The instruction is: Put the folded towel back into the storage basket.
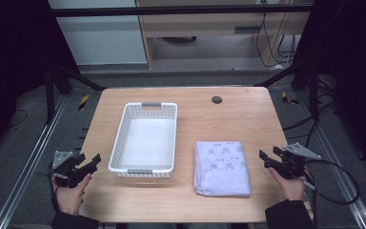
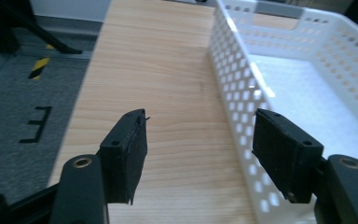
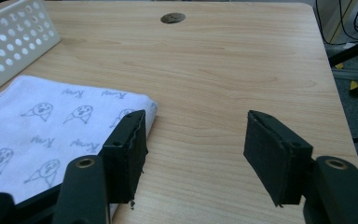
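Note:
A white perforated basket (image 1: pixel 146 138) stands empty at the middle left of the wooden table (image 1: pixel 228 114). To its right lies a folded pale lilac cloth (image 1: pixel 221 167) printed with small figures. My left gripper (image 1: pixel 88 162) hovers at the table's left edge, open, just left of the basket's near corner; in the left gripper view the basket wall (image 2: pixel 242 93) runs past the right jaw. My right gripper (image 1: pixel 270 156) is open to the right of the cloth, with nothing between its jaws. In the right gripper view the cloth (image 3: pixel 51 126) lies behind the left jaw.
A round dark grommet (image 1: pixel 217 99) sits near the table's far edge. Metal frame rails (image 1: pixel 28 157) run along both sides. Cables (image 1: pixel 333 183) trail on the floor at the right. Bare wood (image 3: pixel 223 70) stretches beyond the right gripper.

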{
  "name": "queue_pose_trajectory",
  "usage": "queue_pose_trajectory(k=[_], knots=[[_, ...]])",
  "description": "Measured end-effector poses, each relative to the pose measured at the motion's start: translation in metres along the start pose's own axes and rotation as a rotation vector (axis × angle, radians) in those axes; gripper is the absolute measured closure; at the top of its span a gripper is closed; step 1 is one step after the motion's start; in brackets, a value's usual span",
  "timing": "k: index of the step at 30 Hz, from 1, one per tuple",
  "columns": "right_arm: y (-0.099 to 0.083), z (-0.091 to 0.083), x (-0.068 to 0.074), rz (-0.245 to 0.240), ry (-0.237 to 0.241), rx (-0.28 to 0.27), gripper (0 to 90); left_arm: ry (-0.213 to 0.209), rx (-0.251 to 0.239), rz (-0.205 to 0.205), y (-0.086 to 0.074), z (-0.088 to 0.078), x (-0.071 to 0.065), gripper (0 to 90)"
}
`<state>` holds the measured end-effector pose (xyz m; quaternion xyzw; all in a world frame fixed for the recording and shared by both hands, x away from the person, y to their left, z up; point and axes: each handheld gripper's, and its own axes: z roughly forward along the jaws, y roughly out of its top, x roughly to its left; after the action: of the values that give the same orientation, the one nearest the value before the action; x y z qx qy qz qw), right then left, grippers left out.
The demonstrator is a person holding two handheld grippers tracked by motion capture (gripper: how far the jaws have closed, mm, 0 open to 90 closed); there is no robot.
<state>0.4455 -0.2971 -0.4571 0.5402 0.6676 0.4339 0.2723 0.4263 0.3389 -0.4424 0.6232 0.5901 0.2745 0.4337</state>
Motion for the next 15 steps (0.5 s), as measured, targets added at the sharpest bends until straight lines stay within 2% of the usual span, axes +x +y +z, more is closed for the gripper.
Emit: queue_pose_trajectory(k=[1, 5, 6, 7, 8, 13, 15], knots=[[0.002, -0.003, 0.001, -0.011, 0.002, -0.002, 37.7, -0.022, -0.006, 0.007, 0.002, -0.003, -0.008, 34.0], [0.006, -0.007, 0.003, -0.012, 0.024, -0.010, 36.9, -0.054, -0.013, 0.010, 0.004, -0.004, -0.018, 34.0], [0.008, -0.008, 0.005, -0.014, 0.036, -0.013, 36.7, -0.073, -0.012, 0.028, 0.006, -0.005, -0.026, 33.9], [0.008, -0.008, 0.005, -0.014, 0.036, -0.013, 36.7, -0.073, -0.012, 0.028, 0.006, -0.005, -0.026, 33.9], [0.010, -0.009, 0.008, -0.030, 0.045, -0.018, 36.9, -0.083, -0.015, 0.040, 0.006, -0.005, -0.031, 33.9], [0.015, -0.012, 0.010, -0.027, 0.072, -0.022, 37.0, -0.112, -0.013, 0.087, 0.010, -0.002, -0.050, 33.7], [0.020, -0.013, 0.010, -0.040, 0.076, -0.026, 36.5, -0.121, -0.009, 0.107, 0.013, 0.001, -0.058, 33.7]])
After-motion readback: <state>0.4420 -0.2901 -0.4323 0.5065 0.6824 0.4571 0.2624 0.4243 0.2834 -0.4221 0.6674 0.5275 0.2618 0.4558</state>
